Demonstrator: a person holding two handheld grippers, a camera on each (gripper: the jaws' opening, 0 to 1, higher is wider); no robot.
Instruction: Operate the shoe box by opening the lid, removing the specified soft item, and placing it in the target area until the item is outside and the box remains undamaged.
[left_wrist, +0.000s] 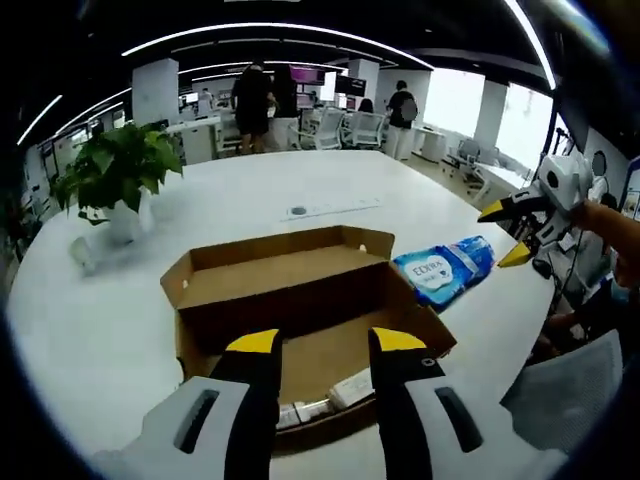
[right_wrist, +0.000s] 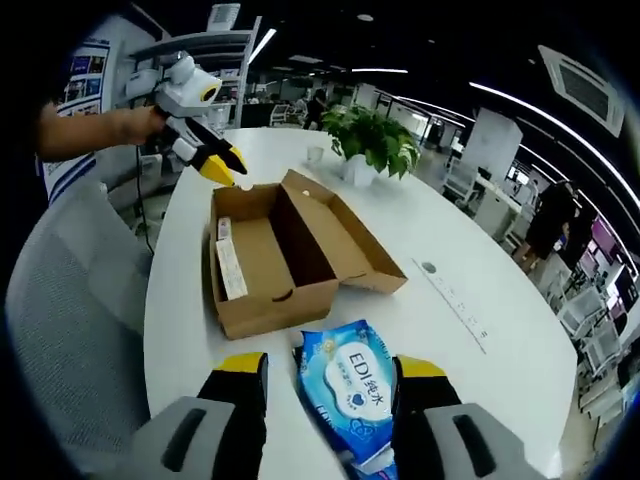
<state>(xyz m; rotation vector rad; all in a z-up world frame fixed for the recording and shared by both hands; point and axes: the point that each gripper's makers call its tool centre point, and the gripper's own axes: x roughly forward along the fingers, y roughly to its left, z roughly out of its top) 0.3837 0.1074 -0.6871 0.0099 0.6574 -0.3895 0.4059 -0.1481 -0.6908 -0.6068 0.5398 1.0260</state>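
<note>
one wipes pack (right_wrist: 350, 392), one open box (right_wrist: 272, 262)

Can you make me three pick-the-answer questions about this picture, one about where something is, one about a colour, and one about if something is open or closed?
1. Where is the blue wipes pack?
A. inside the shoe box
B. on the white table, outside the box
C. under the plant

2. What colour are the tips of the right hand-held gripper?
A. yellow
B. red
C. green

3. How is the shoe box?
A. shut
B. open, lid folded back
C. crushed flat

Answers:
1 B: the pack lies on the table beside the box, between the right gripper's jaws.
2 A: both tips are yellow on black jaws.
3 B: the lid lies back and the brown inside shows.
</note>
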